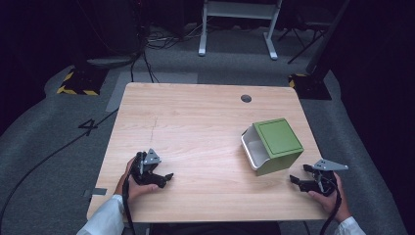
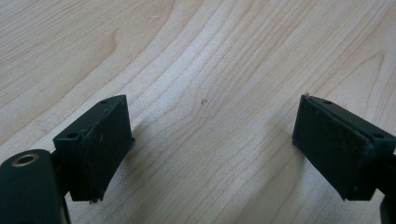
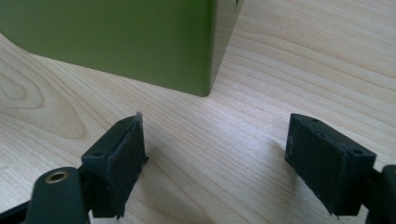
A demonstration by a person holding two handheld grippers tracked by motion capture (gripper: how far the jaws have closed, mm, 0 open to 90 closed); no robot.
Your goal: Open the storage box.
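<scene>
A: Green box [image 1: 277, 144] lies on its side toward the right of the wooden table [image 1: 195, 127], white inside facing left. Right gripper [image 1: 299, 181] sits just beside its near corner, jaws spread wide, nothing between them.

B: Left gripper [image 1: 166, 178]?

A: Well apart, low over bare wood, jaws equally wide, empty.

B: Risks?

A: The box looks light and smooth-walled. One jaw nudging that corner probably skids or spins it toward the right edge. A pinch on the thin wall alone likely lets it swing or slip.
</scene>
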